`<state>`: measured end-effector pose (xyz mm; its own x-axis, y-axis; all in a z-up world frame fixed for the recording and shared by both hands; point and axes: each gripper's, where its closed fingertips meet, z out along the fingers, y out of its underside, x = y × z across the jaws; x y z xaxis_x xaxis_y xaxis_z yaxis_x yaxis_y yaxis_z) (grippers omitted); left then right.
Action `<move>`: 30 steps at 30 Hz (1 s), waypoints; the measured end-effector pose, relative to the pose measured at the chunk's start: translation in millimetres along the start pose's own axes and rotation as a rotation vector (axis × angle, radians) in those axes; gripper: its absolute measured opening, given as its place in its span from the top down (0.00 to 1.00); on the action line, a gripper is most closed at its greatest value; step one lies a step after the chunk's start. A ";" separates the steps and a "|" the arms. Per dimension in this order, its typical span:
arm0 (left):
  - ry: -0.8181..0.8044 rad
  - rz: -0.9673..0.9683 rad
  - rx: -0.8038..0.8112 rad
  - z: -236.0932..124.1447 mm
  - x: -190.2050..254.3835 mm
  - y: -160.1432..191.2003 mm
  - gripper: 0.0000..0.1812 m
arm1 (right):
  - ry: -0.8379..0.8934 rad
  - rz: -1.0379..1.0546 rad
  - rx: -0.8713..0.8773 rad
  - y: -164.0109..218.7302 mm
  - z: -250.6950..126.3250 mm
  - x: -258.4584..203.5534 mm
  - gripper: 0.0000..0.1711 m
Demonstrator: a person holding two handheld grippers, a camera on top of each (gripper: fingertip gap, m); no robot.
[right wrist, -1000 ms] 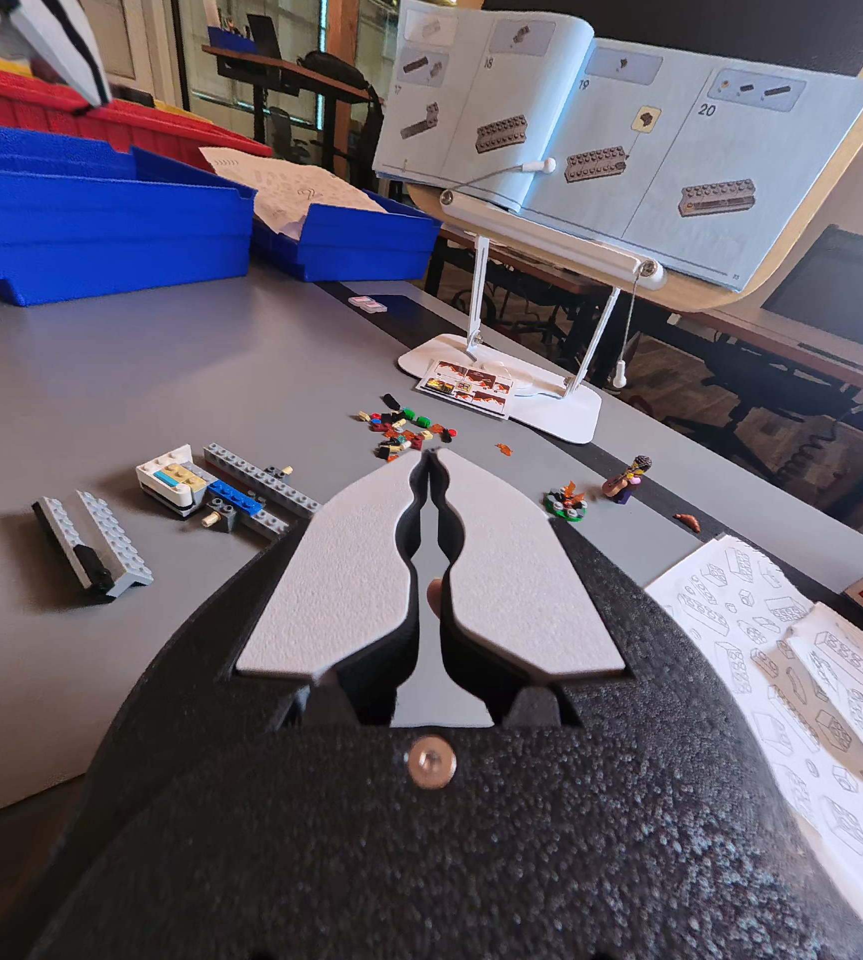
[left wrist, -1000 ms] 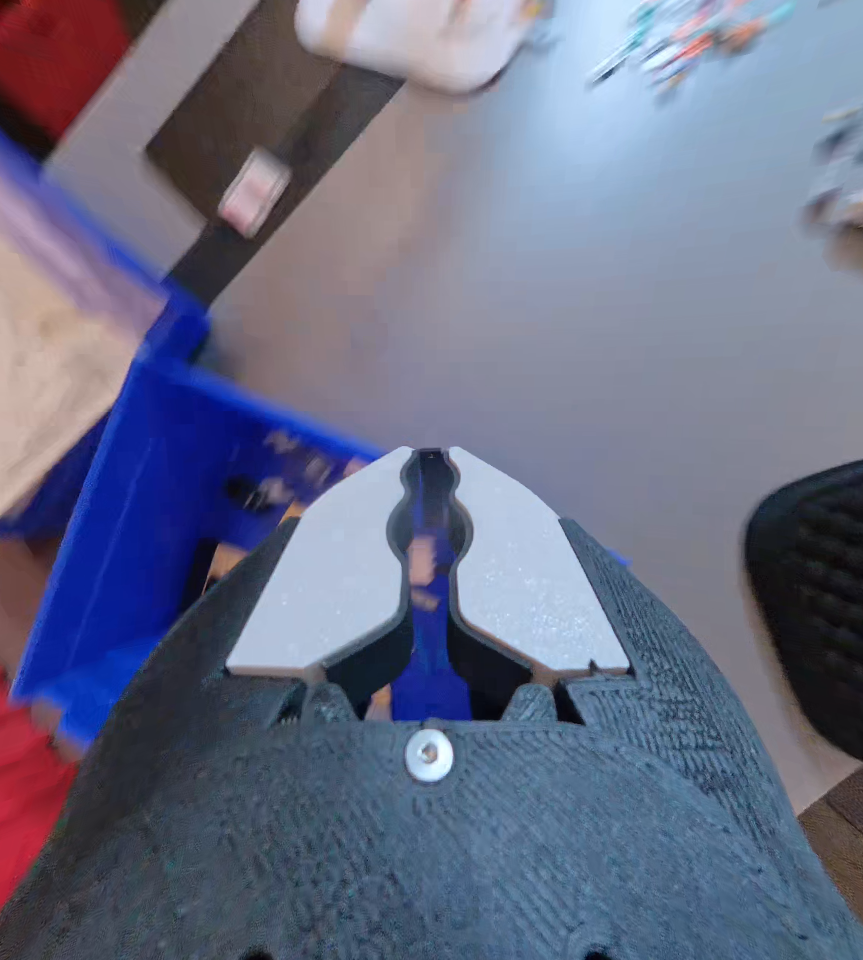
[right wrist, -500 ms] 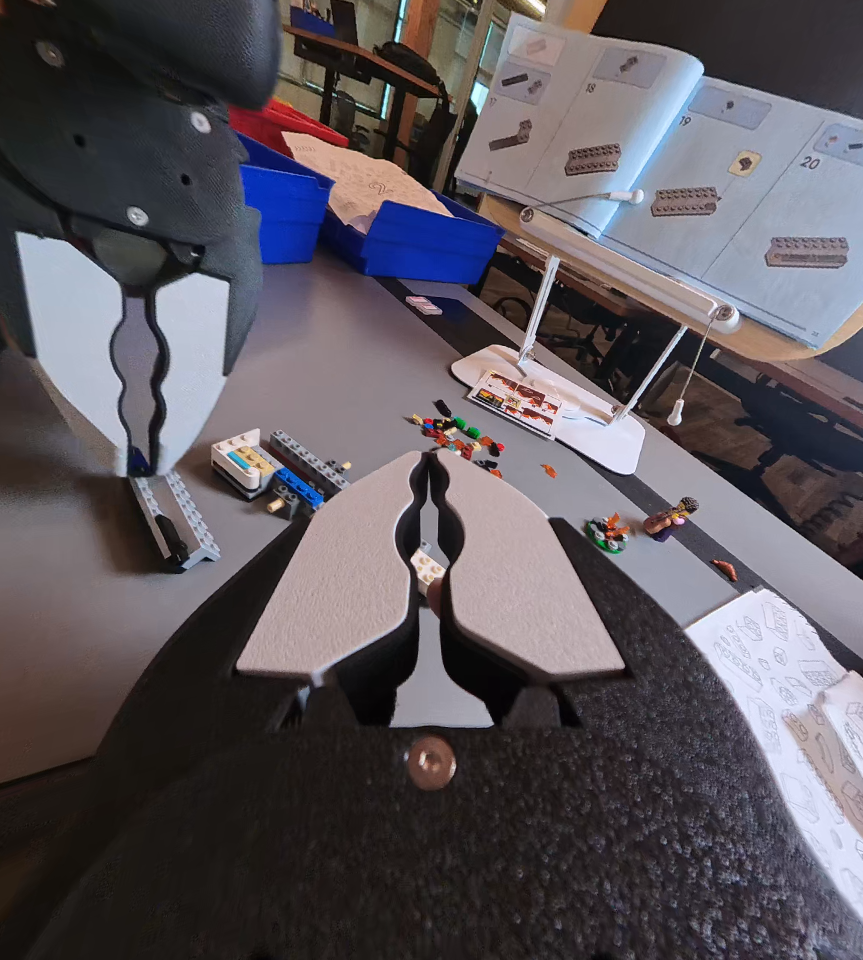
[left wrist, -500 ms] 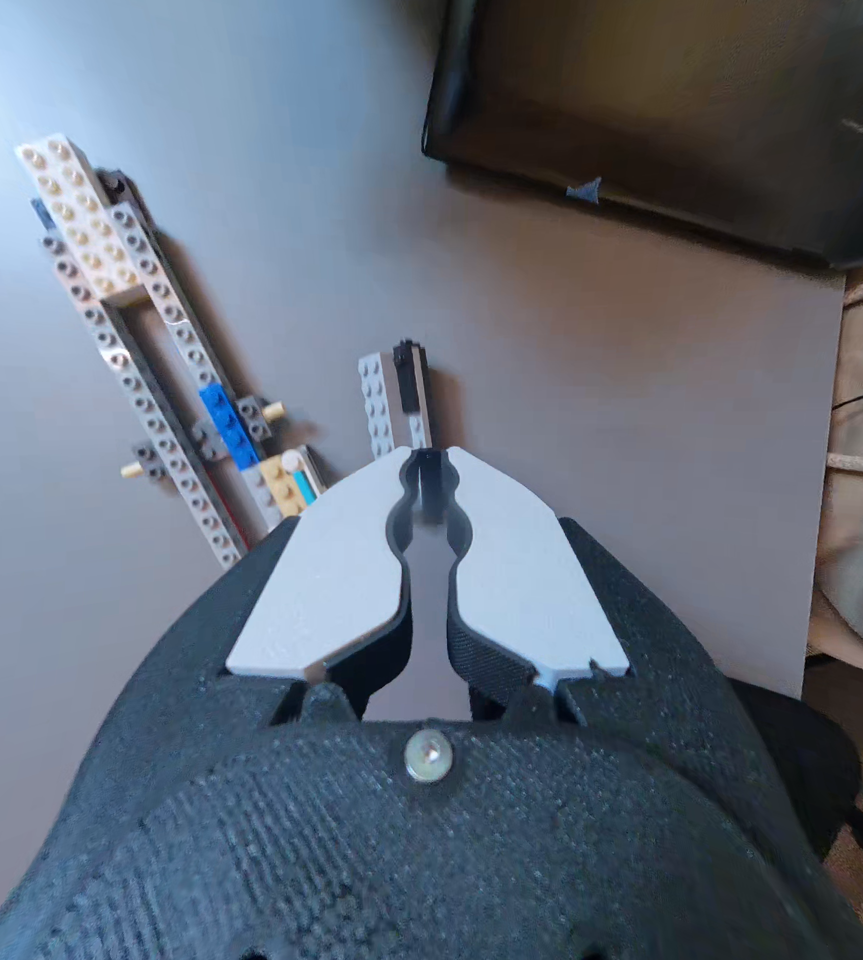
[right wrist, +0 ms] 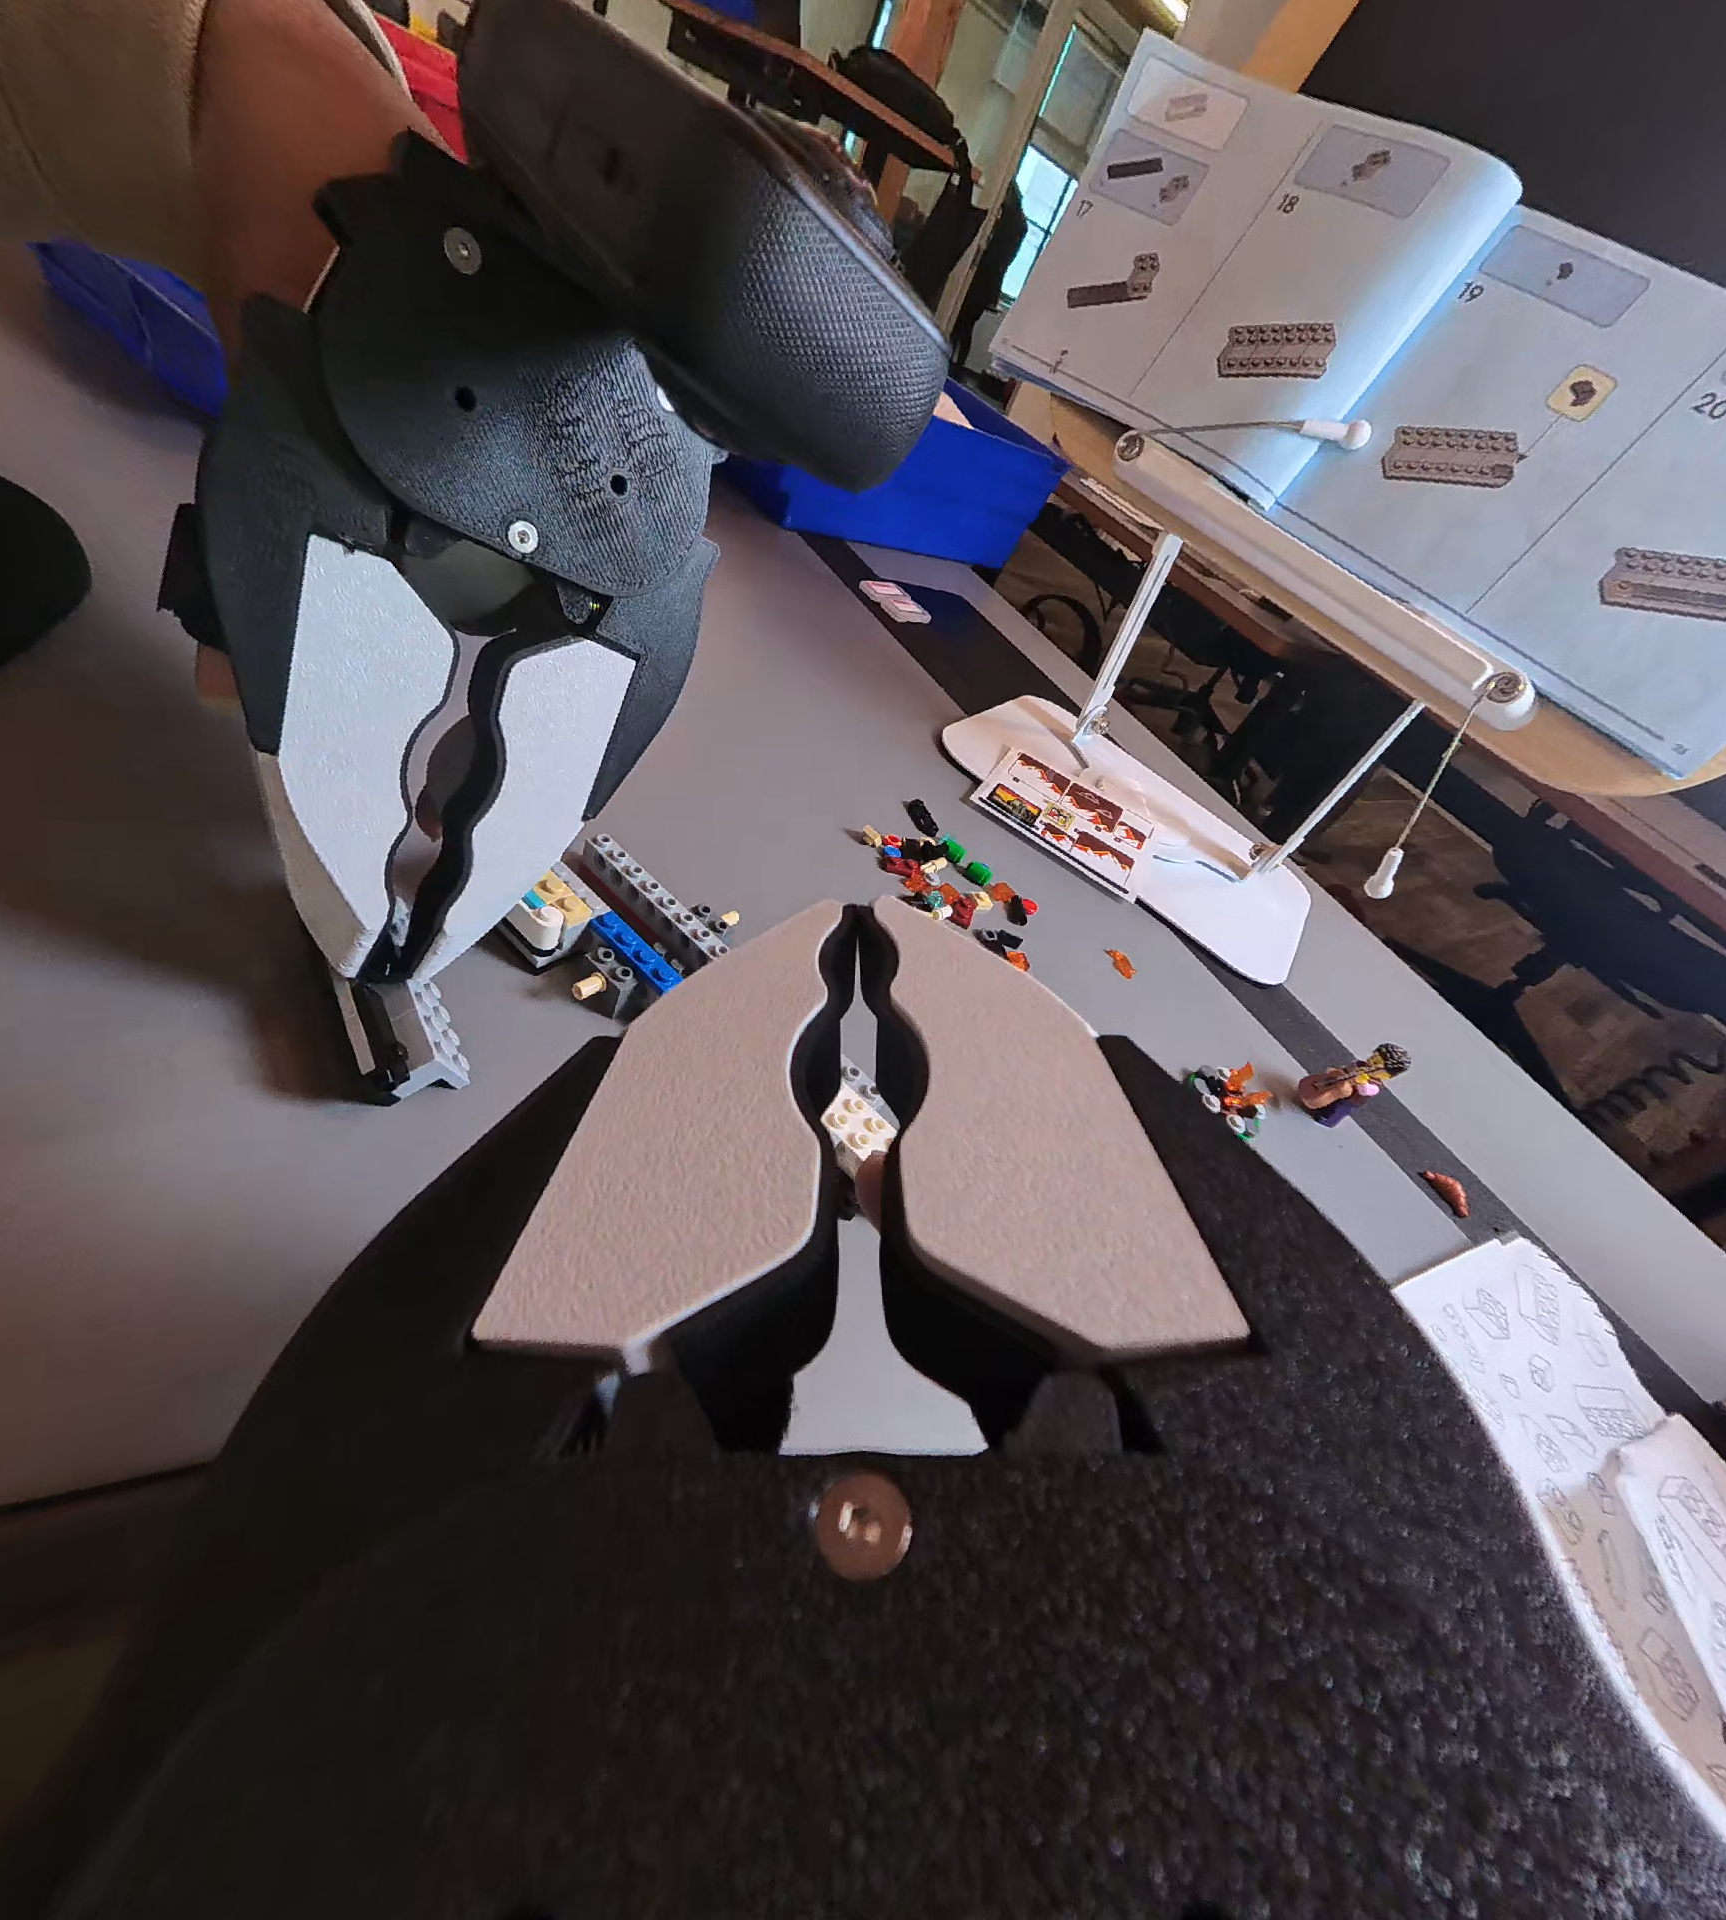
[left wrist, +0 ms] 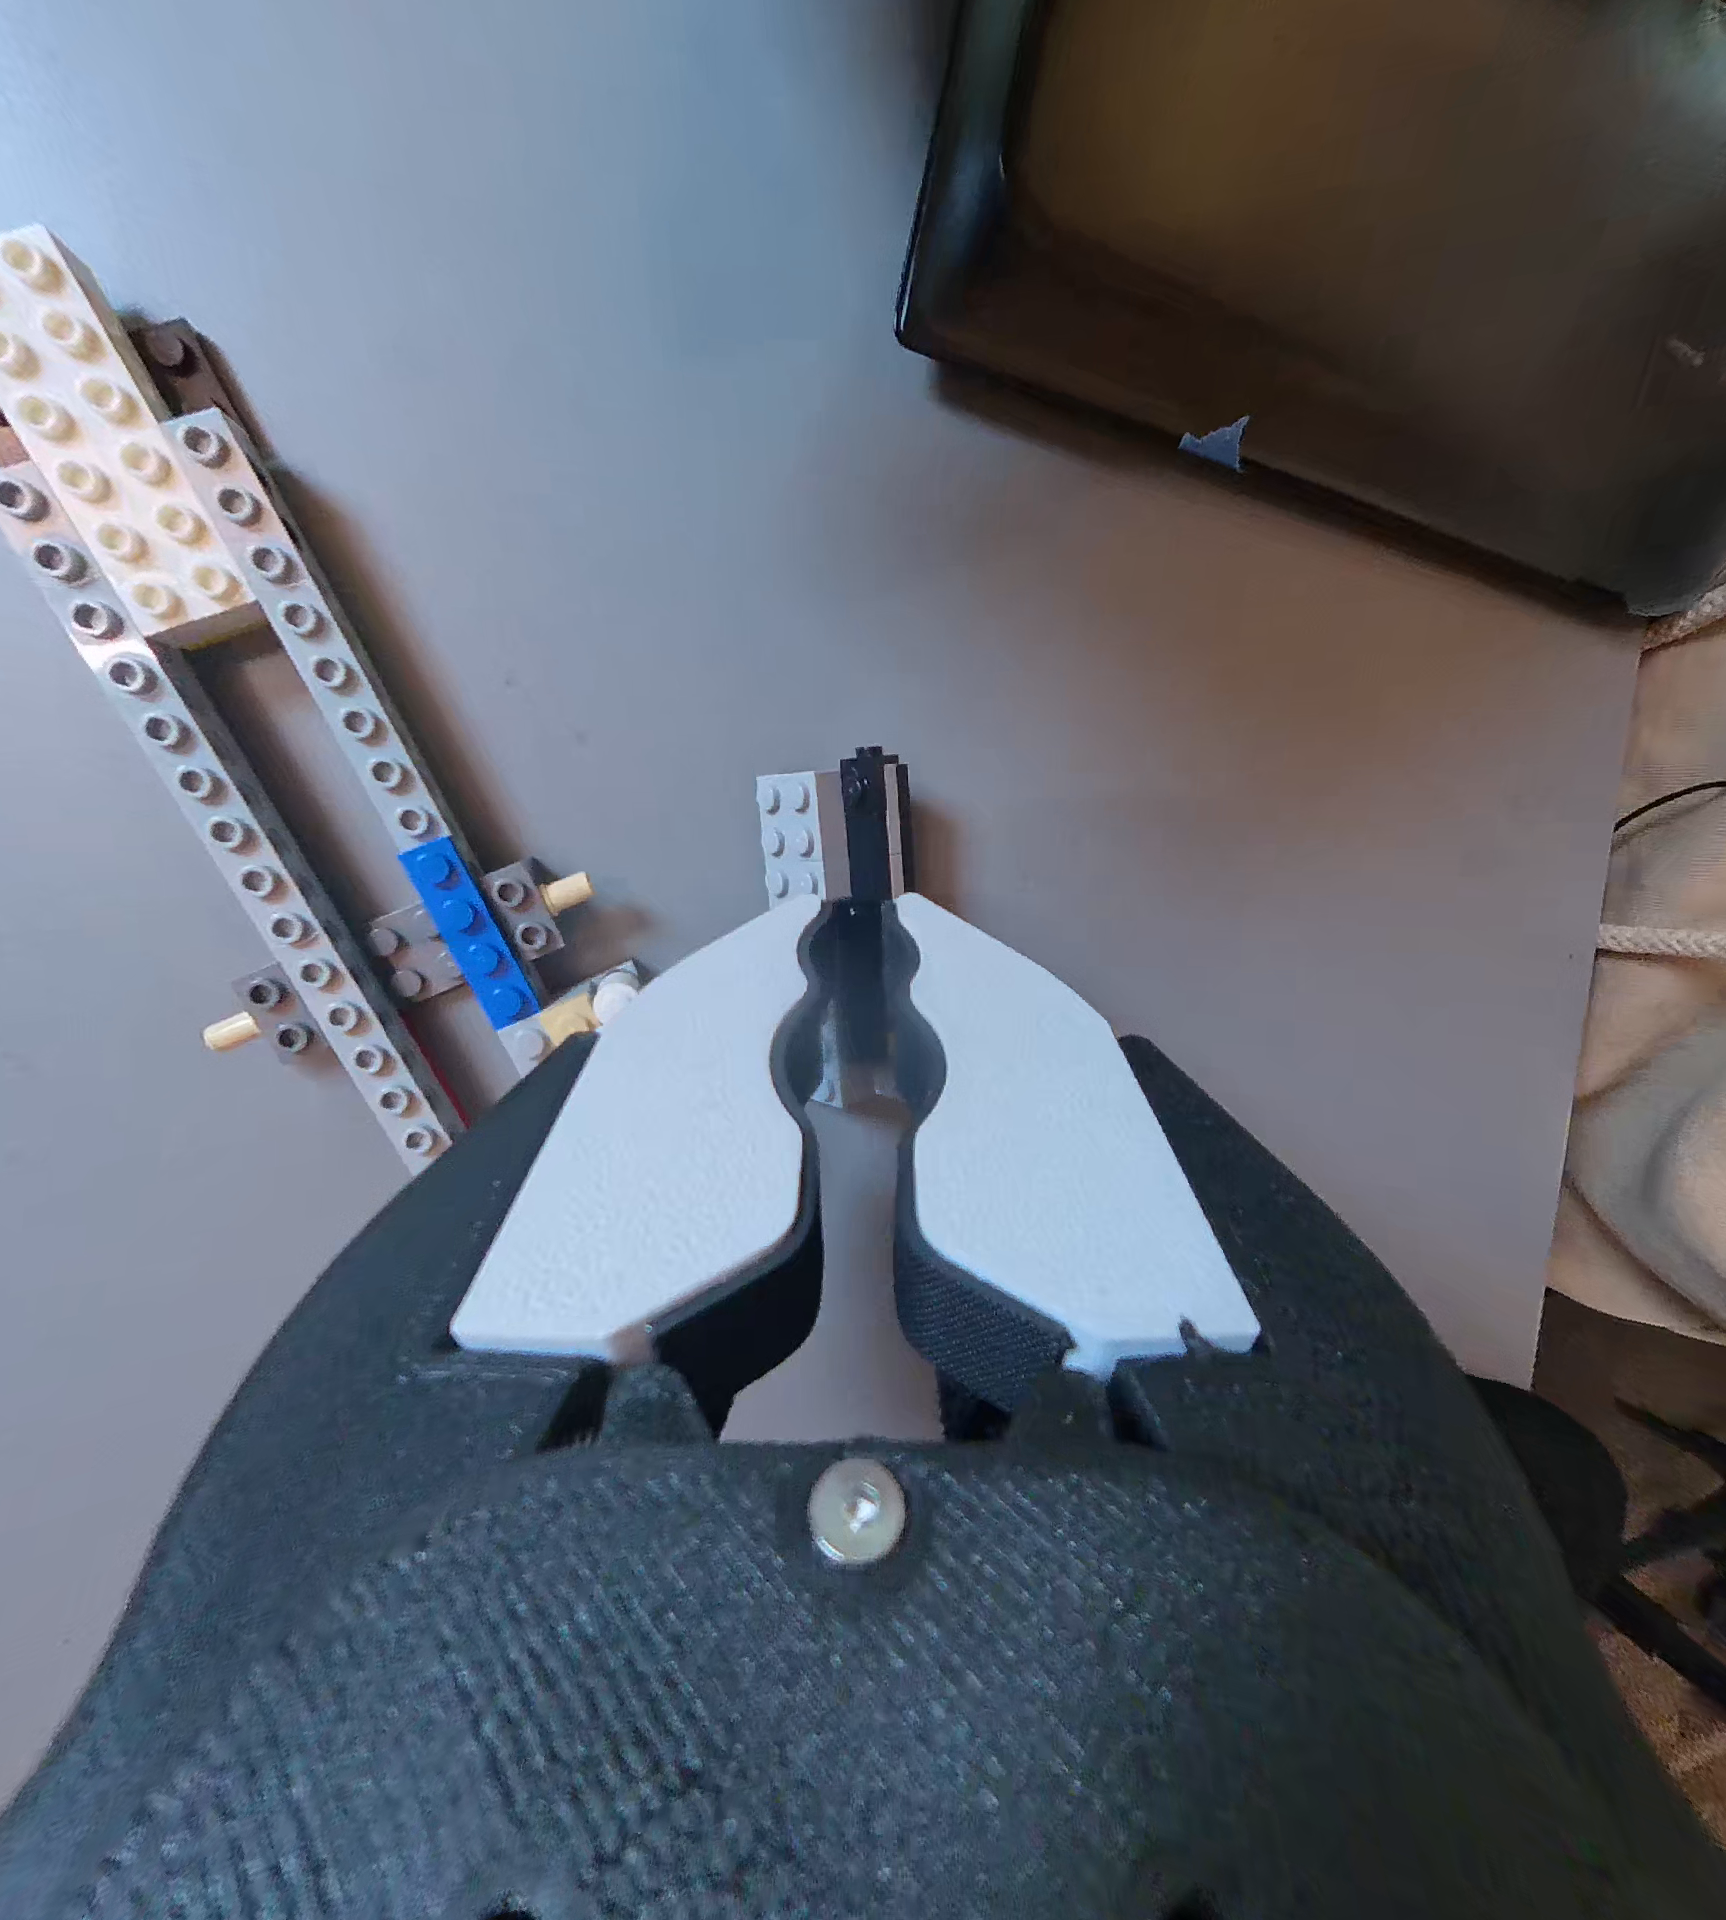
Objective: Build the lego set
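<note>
Grey worktop [right wrist: 111, 1195]. Blue bin [right wrist: 900, 499], far side of worktop. White book stand [right wrist: 1181, 873] with sticker sheet [right wrist: 1067, 816] lying on its base. Small white tag [right wrist: 895, 601] on a dark strip near the bin. Black chair seat [left wrist: 1358, 260] beyond the worktop edge. Beige garment [left wrist: 1711, 1039], right margin.

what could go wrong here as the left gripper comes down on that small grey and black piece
The left gripper is nearly shut right over the small piece, which lies loose on the table, so it may skid or tip instead of being gripped. The long frame lies close beside it and could get knocked.
</note>
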<state>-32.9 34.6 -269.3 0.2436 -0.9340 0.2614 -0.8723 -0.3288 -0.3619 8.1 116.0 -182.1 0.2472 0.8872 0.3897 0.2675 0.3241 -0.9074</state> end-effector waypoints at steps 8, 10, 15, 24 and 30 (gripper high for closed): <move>-0.045 -0.011 0.142 -22.5 0.0 -9.9 0.86 | -0.006 -0.006 -0.001 0.6 -0.4 -1.0 1.00; -0.119 0.001 0.169 -31.5 -1.9 -2.1 0.85 | -0.018 -0.021 0.002 -0.7 -0.6 -4.2 1.00; -0.255 0.020 0.171 -17.2 4.7 31.9 0.78 | -0.162 -0.042 -0.018 -2.4 3.1 -35.7 0.99; -0.370 0.075 0.281 2.3 0.4 29.7 0.81 | -0.348 -0.010 -0.221 15.5 23.4 -89.9 0.97; -0.404 0.108 0.355 3.0 0.4 26.3 0.86 | -0.482 0.036 -0.353 22.1 29.8 -99.5 0.95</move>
<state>-54.5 25.2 -281.4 0.3649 -0.9214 -0.1335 -0.7219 -0.1895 -0.6655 -38.4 44.7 -245.6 -0.1662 0.9714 0.1693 0.5804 0.2352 -0.7797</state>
